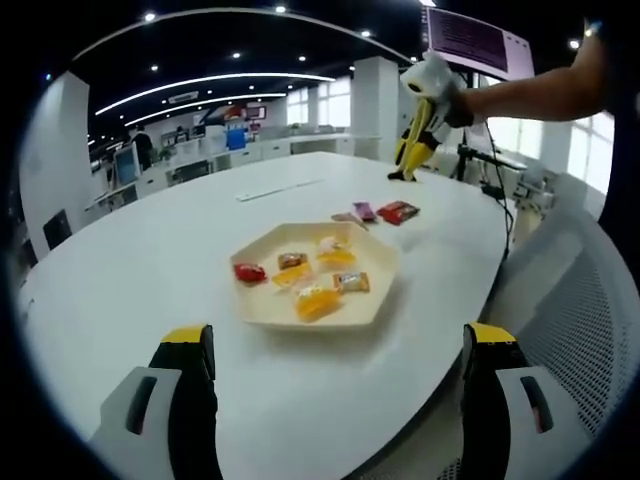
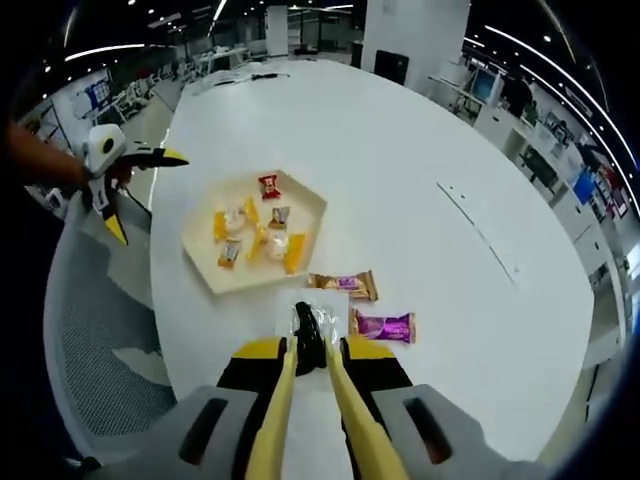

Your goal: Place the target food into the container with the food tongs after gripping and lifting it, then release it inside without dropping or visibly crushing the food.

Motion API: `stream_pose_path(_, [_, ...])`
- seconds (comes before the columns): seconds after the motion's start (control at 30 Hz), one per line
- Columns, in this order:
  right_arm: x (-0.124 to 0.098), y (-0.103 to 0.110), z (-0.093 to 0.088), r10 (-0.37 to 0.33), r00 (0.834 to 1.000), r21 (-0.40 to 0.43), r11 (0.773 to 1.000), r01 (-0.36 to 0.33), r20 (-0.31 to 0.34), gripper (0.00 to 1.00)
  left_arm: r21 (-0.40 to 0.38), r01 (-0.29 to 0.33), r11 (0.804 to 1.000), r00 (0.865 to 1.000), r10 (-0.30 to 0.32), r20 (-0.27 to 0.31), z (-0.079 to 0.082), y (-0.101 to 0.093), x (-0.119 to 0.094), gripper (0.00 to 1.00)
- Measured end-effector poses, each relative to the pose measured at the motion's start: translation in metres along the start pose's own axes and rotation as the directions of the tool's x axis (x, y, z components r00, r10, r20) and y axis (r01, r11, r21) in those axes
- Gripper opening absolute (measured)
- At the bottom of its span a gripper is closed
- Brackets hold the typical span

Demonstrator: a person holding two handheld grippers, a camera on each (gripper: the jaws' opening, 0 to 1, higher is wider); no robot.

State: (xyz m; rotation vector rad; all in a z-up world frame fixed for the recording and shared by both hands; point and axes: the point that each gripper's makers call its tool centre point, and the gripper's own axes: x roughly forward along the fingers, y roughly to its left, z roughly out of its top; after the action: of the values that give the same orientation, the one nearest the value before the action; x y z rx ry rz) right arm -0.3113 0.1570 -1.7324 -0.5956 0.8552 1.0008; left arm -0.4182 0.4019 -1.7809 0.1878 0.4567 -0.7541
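Right gripper view: I hold the food tongs [image 2: 300, 395] in my right gripper [image 2: 312, 372], whose jaws are pressed together on the two yellow arms. The tong tips close on a dark wrapped candy [image 2: 309, 332], which I take as the target food; whether it touches the white desk [image 2: 400, 160] or is just clear of it I cannot tell. Just beside it lie a purple-wrapped candy [image 2: 384, 326] and a brown-and-purple wrapped candy [image 2: 344, 285]. Beyond these sits the container, a pale hexagonal tray [image 2: 308, 210], already holding several orange, yellow and red wrapped sweets.

Left gripper view: my left gripper [image 1: 340, 400] hangs over the near desk edge with its jaws spread wide and nothing between them. The tray [image 1: 375, 300] lies ahead, well apart from the jaws.

Handling, as I judge it: the candy is light and small, its film wrapper slick and crinkly, its filling possibly soft. I would grip across the body of the sweet, not the twisted wrapper ends, with only enough squeeze to stop slipping. Too hard a squeeze risks a dented wrapper; too light a one risks a drop on the way to the tray.
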Motion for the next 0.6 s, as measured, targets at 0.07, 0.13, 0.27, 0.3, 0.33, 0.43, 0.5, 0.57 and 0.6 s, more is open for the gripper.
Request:
stream_pose_path(0.07, [0.001, 0.002, 0.007, 0.006, 1.0, -0.009, 1.0, -0.006, 0.003, 0.2, -0.001, -0.001, 1.0, 1.0, 0.001, -0.006, -0.002, 0.001, 0.0, 1.0])
stream_pose_path(0.13, [0.002, 0.005, 0.014, 0.012, 1.0, -0.014, 1.0, -0.012, 0.006, 0.2, -0.002, -0.002, 1.0, 1.0, 0.001, -0.004, -0.001, 0.0, 0.0, 1.0])
stream_pose_path(0.27, [0.004, 0.008, 0.026, 0.023, 1.0, -0.025, 0.999, -0.022, 0.014, 0.2, -0.006, 0.007, 1.0, 1.0, -0.008, -0.012, -0.002, -0.001, 0.001, 1.0])
stream_pose_path(0.3, [0.005, 0.011, 0.03, 0.03, 0.999, -0.032, 0.999, -0.03, 0.017, 0.2, -0.005, 0.007, 1.0, 1.0, -0.007, -0.016, -0.003, -0.001, 0.001, 1.0])
stream_pose_path(0.33, [0.006, 0.012, 0.032, 0.031, 0.999, -0.034, 0.999, -0.031, 0.017, 0.2, -0.005, 0.007, 1.0, 1.0, -0.007, -0.018, -0.004, -0.001, 0.001, 1.0])
stream_pose_path(0.43, [0.009, 0.017, 0.041, 0.044, 0.999, -0.045, 0.998, -0.043, 0.021, 0.2, -0.002, 0.006, 1.0, 1.0, -0.006, -0.016, -0.003, 0.0, 0.001, 1.0])
stream_pose_path(0.5, [0.012, 0.02, 0.048, 0.052, 0.998, -0.05, 0.997, -0.05, 0.023, 0.2, 0.0, 0.006, 1.0, 1.0, -0.006, -0.019, -0.004, -0.001, 0.001, 1.0])
stream_pose_path(0.57, [0.014, 0.022, 0.055, 0.058, 0.998, -0.051, 0.997, -0.057, 0.029, 0.2, 0.003, 0.003, 1.0, 1.0, -0.003, -0.017, -0.003, 0.0, 0.001, 1.0])
stream_pose_path(0.6, [0.016, 0.025, 0.061, 0.064, 0.997, -0.062, 0.996, -0.061, 0.033, 0.2, 0.0, 0.003, 1.0, 1.0, -0.003, -0.017, -0.003, 0.0, 0.001, 1.0])
